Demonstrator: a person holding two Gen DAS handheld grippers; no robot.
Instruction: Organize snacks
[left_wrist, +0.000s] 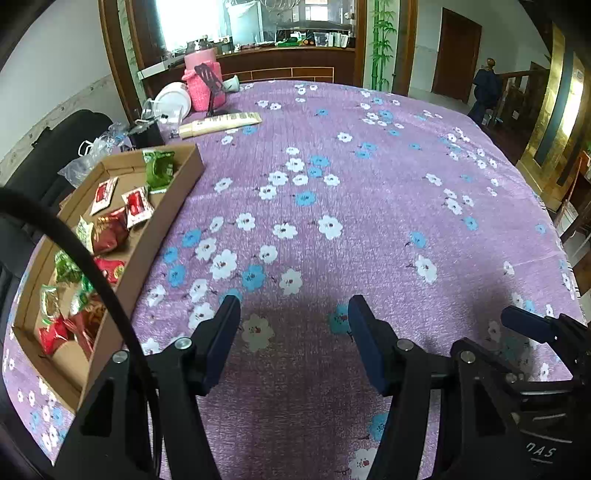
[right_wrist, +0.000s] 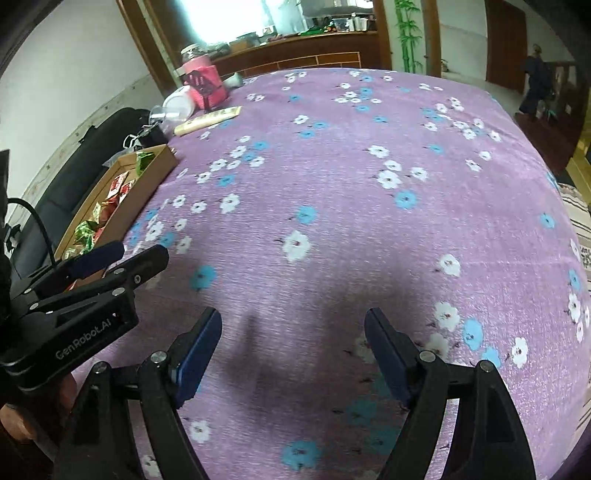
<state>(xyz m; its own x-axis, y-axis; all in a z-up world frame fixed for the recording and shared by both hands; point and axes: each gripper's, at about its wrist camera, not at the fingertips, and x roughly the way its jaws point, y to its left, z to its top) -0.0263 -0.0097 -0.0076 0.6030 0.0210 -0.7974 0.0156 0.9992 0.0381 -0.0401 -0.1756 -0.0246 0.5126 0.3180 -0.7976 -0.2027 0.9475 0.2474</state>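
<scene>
our left gripper (left_wrist: 293, 314) sits nearest the lens, its jaws about half apart with nothing between them, only flowered purple tablecloth (left_wrist: 369, 221) below. our right gripper (right_wrist: 293, 328) is much the same but wider, a broad gap and nothing held, hanging over bare cloth.

the snacks (left_wrist: 110, 229) are where the coming move turns. they lie in a shallow cardboard tray (left_wrist: 162, 218) at the left edge of the table, well apart from both sets of jaws and off to the left and ahead of them. red packets and green packets are mixed together along its length; we count several but cannot read any label. the tray's long axis runs away from us, roughly along the line our jaws point, so its near end is level with the left gripper's side and its far end reaches towards the clutter at the table's back.

we judge the left gripper the nearer one: in the right wrist view it stands between the right jaws and the tray (right_wrist: 122, 210). any reach for a packet means swinging left, and the left hand has the shorter way. a dark cable (left_wrist: 96, 266) crosses in front of the tray in the left view and could hide part of a pick.

beyond the tray stand a pink container (left_wrist: 205, 79), a white lidded tub (left_wrist: 171, 99) and a long flat packet (left_wrist: 221, 123).
</scene>
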